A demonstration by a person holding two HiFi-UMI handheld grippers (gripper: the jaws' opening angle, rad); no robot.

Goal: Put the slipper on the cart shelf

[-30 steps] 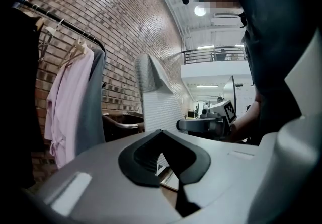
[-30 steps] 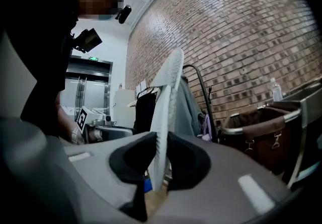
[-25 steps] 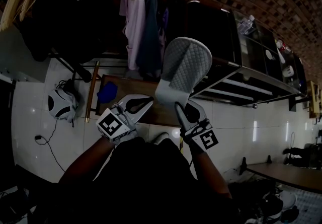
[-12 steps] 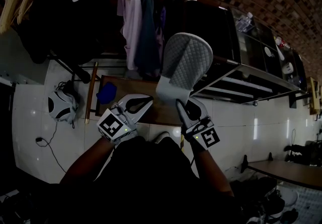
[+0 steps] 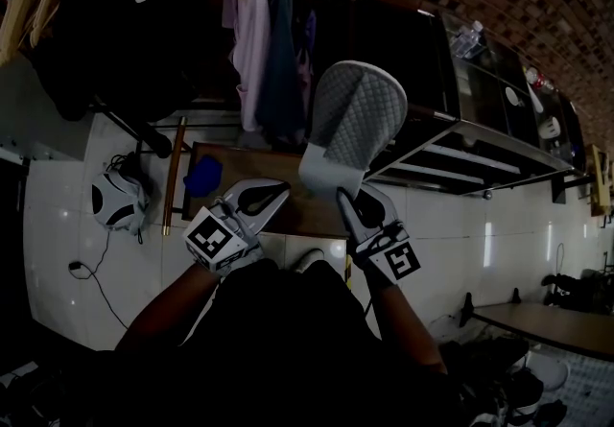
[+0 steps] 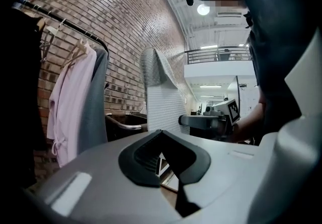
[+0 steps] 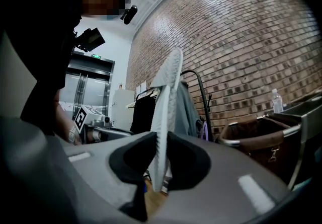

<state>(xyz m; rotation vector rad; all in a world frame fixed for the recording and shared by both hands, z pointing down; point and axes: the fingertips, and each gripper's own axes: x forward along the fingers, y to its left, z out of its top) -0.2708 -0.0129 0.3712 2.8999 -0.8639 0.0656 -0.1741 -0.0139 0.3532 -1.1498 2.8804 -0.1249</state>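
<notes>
A grey-white quilted slipper [image 5: 353, 123] stands upright with its sole facing me, and my right gripper [image 5: 340, 193] is shut on its lower end. In the right gripper view the slipper [image 7: 166, 107] shows edge-on, pinched between the two dark pads [image 7: 188, 160]. My left gripper [image 5: 261, 195] is level beside it on the left, apart from the slipper, its jaws together with nothing in them. From the left gripper view the slipper [image 6: 162, 99] rises ahead, with the right gripper [image 6: 204, 120] below it. The metal cart [image 5: 480, 142], with its open shelves [image 5: 446, 166], stands to the right, beyond the slipper.
A clothes rack holds a pink garment [image 5: 247, 22] and dark ones at the upper left. Below the slipper lies a low wooden board [image 5: 245, 166] with a blue object [image 5: 203, 176]. A white rounded object [image 5: 115, 200] sits on the tiled floor. A bottle [image 5: 467, 46] stands on the cart.
</notes>
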